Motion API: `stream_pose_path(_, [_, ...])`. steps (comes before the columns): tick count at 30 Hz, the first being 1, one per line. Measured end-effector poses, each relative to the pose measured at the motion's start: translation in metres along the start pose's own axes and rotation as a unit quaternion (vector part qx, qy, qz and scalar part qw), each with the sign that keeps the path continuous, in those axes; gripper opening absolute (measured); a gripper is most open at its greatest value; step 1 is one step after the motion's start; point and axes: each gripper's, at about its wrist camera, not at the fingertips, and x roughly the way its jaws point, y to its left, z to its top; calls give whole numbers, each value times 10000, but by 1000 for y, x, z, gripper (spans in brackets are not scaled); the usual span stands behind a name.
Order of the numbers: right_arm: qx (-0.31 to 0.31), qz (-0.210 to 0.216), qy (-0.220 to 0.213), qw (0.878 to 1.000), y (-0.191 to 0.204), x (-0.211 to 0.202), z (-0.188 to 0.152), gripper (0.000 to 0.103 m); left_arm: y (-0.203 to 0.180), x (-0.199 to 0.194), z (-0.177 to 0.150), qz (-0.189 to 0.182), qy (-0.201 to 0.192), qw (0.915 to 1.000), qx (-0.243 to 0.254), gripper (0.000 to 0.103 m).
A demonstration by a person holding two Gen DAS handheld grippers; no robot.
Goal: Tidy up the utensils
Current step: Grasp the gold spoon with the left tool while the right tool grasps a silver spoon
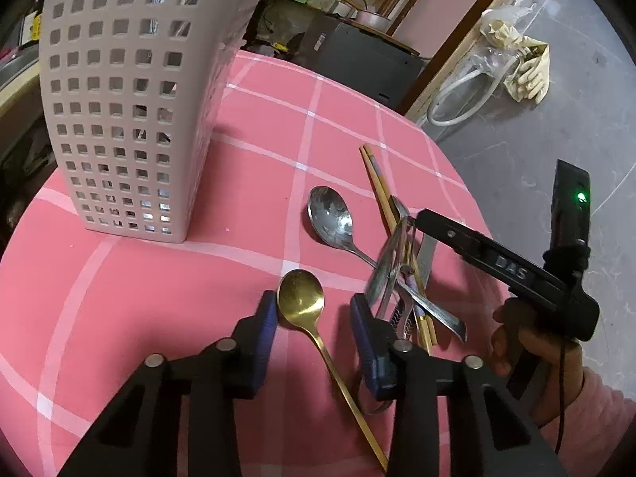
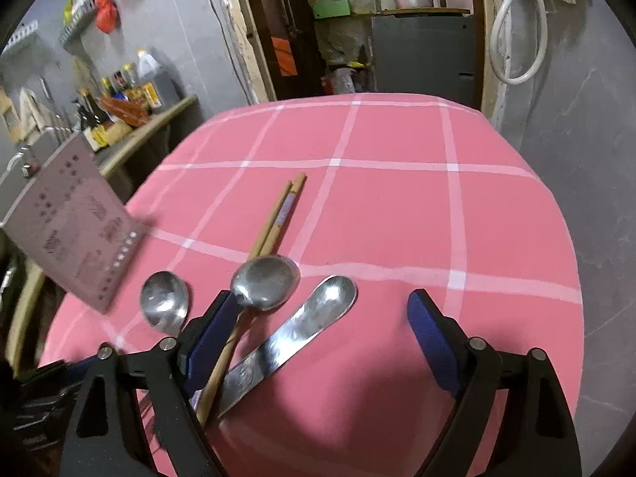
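**Gold spoon sits between your left jaws**

Your left gripper point(image 1: 312, 318) straddles the gold spoon point(image 1: 301, 298), jaws apart, on the pink checked cloth point(image 1: 159, 298). Your right gripper point(image 2: 318, 326) hangs wide apart over the steel spoons point(image 2: 265, 278) and chopsticks point(image 2: 274, 218). The perforated utensil basket point(image 1: 119, 99) stands upright, well to the left.
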Motion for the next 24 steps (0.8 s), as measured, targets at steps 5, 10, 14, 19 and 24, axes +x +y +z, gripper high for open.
stream_pose_path(5, [-10,-348,45,9994,0,-2,1,63,6,2,2,-22,7,9998,-199,17])
stream_pose_path(10, [-434,-689,295,9962,7,2,5,51,4,6,3,-86,54,9997,-208,10])
stream_pose_path(14, [-322,-858,634,9938,12,6,14,51,2,8,4,-125,71,9996,-227,9])
stream_pose_path(19, [-351,-1062,628,9917,19,0,12,44,2,9,5,-133,78,9996,-238,8])
stream_pose_path(24, [283,-615,453,9967,-10,-20,3,19,0,7,8,-154,109,9996,-222,7])
